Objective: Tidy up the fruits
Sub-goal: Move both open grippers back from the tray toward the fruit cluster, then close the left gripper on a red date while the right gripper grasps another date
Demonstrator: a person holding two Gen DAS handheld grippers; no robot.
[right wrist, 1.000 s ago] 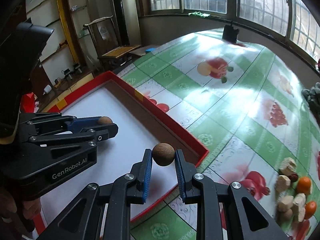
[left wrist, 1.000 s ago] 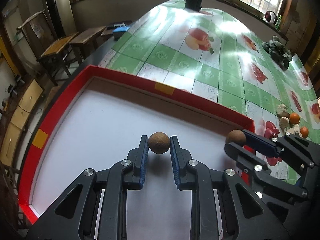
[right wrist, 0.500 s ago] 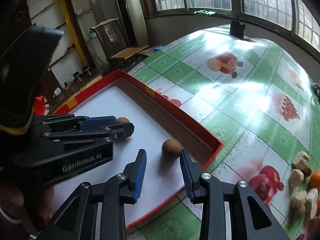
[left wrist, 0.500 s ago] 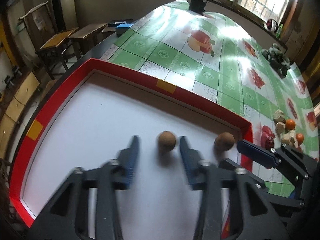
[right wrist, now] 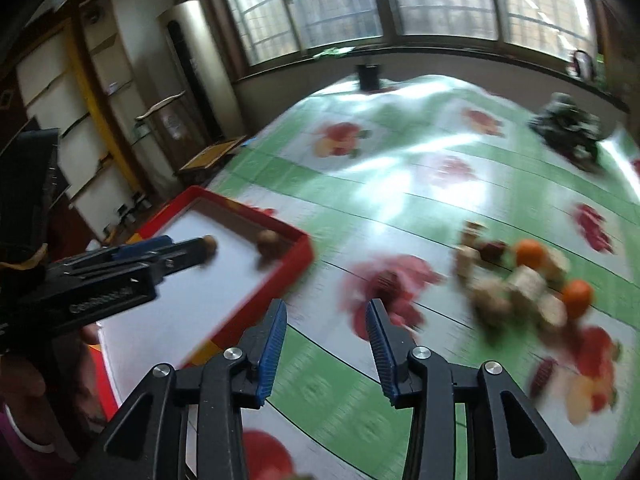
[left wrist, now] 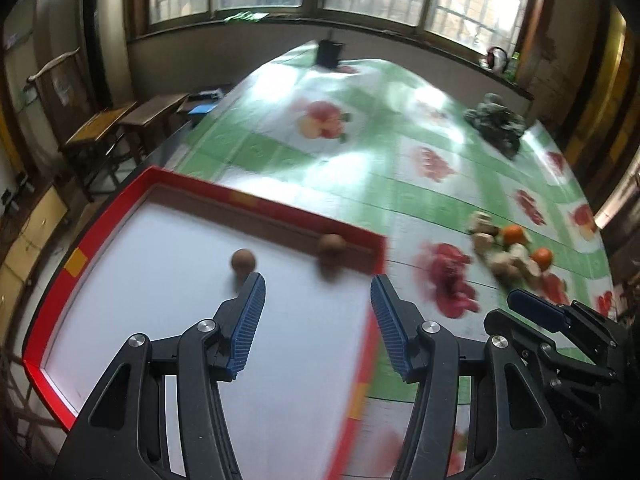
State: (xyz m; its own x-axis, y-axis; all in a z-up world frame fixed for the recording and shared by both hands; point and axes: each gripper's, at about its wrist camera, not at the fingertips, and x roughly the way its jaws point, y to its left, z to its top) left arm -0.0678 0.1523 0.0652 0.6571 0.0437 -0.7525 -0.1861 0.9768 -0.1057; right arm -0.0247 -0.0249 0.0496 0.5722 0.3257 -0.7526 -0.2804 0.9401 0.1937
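table [left wrist: 360, 168]: green-white checked cloth with fruit prints, blurred
tray [left wrist: 100, 224]: red rim, white floor, long axis running from near left to far right; sits at table's left edge
fruit pile [right wrist: 524, 280]: oranges and pale chunks on cloth, well right of tray, blurred
left gripper [left wrist: 316, 288]: tilted down over tray's right part, jaws opening, nothing between
right gripper [right wrist: 326, 312]: tilted down over cloth just right of tray, jaws opening, empty
brown fruit 1 [left wrist: 243, 260]: round, no clear axis, on tray floor beside left finger tip
brown fruit 2 [left wrist: 331, 245]: round, at tray's far right corner
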